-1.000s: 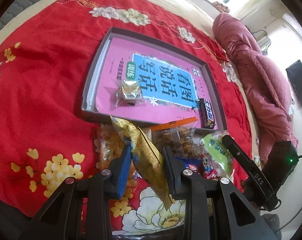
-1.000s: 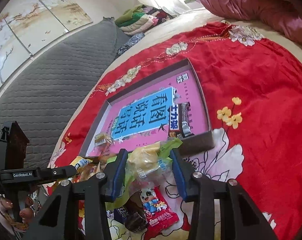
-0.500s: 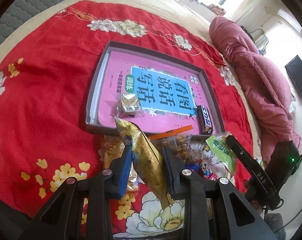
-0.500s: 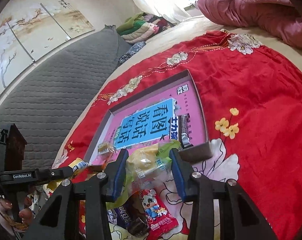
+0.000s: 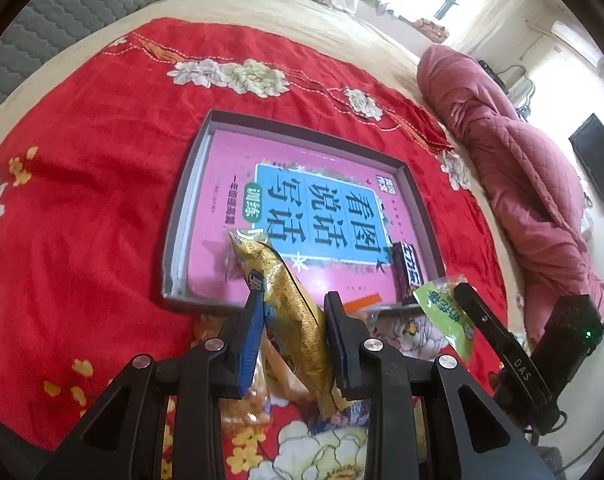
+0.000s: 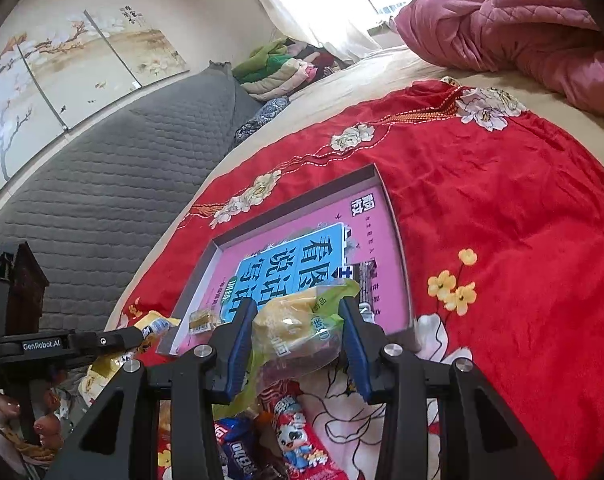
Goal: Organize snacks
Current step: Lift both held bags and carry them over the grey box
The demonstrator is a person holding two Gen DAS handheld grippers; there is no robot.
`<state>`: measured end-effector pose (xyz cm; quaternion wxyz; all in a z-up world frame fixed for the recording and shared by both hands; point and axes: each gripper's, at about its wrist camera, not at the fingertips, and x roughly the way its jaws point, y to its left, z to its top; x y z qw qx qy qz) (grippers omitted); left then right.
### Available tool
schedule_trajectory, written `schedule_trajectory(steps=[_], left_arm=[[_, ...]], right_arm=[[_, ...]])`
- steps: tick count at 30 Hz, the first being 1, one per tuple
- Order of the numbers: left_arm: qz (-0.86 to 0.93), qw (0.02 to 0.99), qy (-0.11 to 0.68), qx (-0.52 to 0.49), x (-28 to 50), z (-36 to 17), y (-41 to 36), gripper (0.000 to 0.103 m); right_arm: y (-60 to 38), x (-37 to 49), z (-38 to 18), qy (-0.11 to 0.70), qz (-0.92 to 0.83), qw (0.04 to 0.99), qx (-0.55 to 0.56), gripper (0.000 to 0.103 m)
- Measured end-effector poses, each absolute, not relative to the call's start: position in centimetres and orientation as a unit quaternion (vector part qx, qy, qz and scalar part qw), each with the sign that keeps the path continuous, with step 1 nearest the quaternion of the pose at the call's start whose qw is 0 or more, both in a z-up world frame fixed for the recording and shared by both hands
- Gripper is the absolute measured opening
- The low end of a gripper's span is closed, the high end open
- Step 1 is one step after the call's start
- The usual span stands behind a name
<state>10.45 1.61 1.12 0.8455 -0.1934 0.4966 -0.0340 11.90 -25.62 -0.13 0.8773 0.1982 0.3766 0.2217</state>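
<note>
Left gripper point(image 5: 292, 322) clamps gold snack packet point(image 5: 290, 296); right gripper point(image 6: 298, 334) clamps green-yellow bag point(image 6: 302, 330) (both near tray point(image 5: 182, 216))

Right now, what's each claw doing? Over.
Left gripper shut on gold snack packet. Right gripper shut on green-yellow snack bag. Grey box ahead, unobstructed.

one grey tray point(image 5: 174, 236), one pink book point(image 5: 309, 204) in it, two snacks on the book: a chocolate bar point(image 5: 409, 270) and a small clear-wrapped sweet point(image 6: 201, 320). two grippers, each holding one packet.
</note>
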Motion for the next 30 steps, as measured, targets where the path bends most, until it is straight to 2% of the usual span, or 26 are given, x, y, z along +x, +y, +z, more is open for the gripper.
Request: schedule_trajectory(steps=[30], left_arm=[[-0.005,0.859,0.486,-0.161,15.7,-2.6,1.4,0.032]], right_arm=[[-24.9,14.4,-1.7,0.375,0.191,0.893,0.159,0.043]])
